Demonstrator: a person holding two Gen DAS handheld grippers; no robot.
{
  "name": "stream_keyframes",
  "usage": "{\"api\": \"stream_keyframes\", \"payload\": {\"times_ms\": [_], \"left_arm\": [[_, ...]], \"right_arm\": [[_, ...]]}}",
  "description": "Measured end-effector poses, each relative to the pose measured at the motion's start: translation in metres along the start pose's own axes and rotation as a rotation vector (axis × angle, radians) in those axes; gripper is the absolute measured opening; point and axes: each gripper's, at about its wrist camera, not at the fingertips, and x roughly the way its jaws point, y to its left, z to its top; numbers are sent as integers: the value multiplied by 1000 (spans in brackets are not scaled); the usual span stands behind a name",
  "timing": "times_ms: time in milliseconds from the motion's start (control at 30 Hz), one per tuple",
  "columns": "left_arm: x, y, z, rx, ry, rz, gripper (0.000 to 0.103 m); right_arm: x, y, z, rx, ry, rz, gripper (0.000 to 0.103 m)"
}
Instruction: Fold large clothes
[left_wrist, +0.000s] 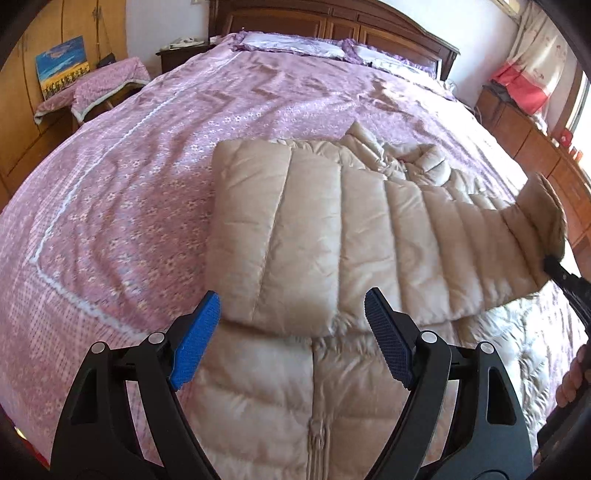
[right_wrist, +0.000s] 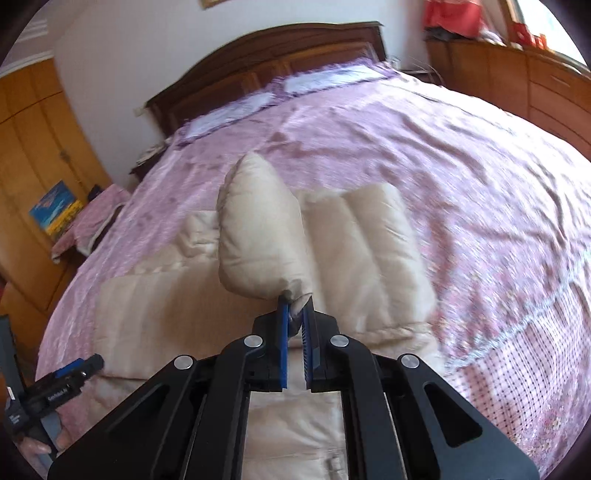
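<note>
While the left claw (left_wrist: 291, 332) gapes empty, the right claw (right_wrist: 296, 306) pinches one jacket's (left_wrist: 314, 229) sleeve (right_wrist: 258, 236).

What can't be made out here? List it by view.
- Left wrist view: the jacket hem is cut off by the bottom edge; the right tool tips are buried in the sleeve cuff.
- Right wrist view: motion blur smears the jacket's quilting; the left tool tips are too small to judge.
</note>
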Motion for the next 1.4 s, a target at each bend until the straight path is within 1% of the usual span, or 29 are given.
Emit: {"api": "stream_keyframes", "payload": {"times_ms": [167, 200, 233, 267, 300, 367, 433, 500, 567, 667, 733, 833, 867, 967, 1067, 1133, 1200, 1233, 1300, 1400], "left_arm": [[21, -5, 2, -11, 15, 34, 80], [23, -5, 1, -13, 17, 37, 80], [24, -6, 0, -13, 16, 43, 80], [25, -6, 0, -10, 15, 50, 80], [25, -7, 0, -5, 13, 56, 80], [24, -8, -1, 2, 12, 61, 80], [22, -8, -2, 1, 11, 60, 80], [15, -8, -2, -6, 3, 43, 80], [9, -8, -1, -13, -15, 29, 80], [10, -12, 1, 7, -22, 36, 80], [17, -13, 3, 17, -7, 54, 80], [31, -12, 5, 12, 11, 80, 81], [35, -12, 5, 12, 21, 87, 81], [42, -16, 4, 30, 27, 99, 83], [45, -19, 4, 44, 29, 116, 83], [41, -19, 3, 45, 28, 115, 83], [33, -17, 3, 46, 21, 110, 83], [27, -16, 2, 44, 15, 104, 83], [18, -12, 0, 33, 8, 92, 83], [-1, -3, -10, 17, 5, 78, 83]], "right_arm": [[15, -14, -11, 10, 31, -25, 9], [16, -16, -12, 13, 36, -28, 11], [16, -17, -14, 16, 37, -31, 14], [15, -18, -15, 15, 36, -37, 23], [14, -17, -15, 6, 28, -52, 29], [9, -16, -16, -3, 18, -59, 35], [5, -21, -17, 8, 21, -57, 35], [-2, -26, -16, 23, 13, -58, 35], [-11, -26, -15, 7, -10, -60, 35], [-12, -23, -12, -39, -21, -62, 35], [-3, -22, -9, -58, -9, -79, 35], [18, -31, -5, -37, 26, -119, 35], [28, -38, -5, -18, 50, -128, 35], [48, -51, -6, 35, 101, -108, 36], [49, -50, -7, 22, 97, -119, 37], [46, -49, -7, 23, 97, -112, 42], [38, -49, -7, 32, 90, -75, 70], [31, -48, -7, 34, 78, -56, 88], [16, -45, -8, 7, 42, -70, 88], [-3, -41, -11, -28, 33, -44, 88]]}}
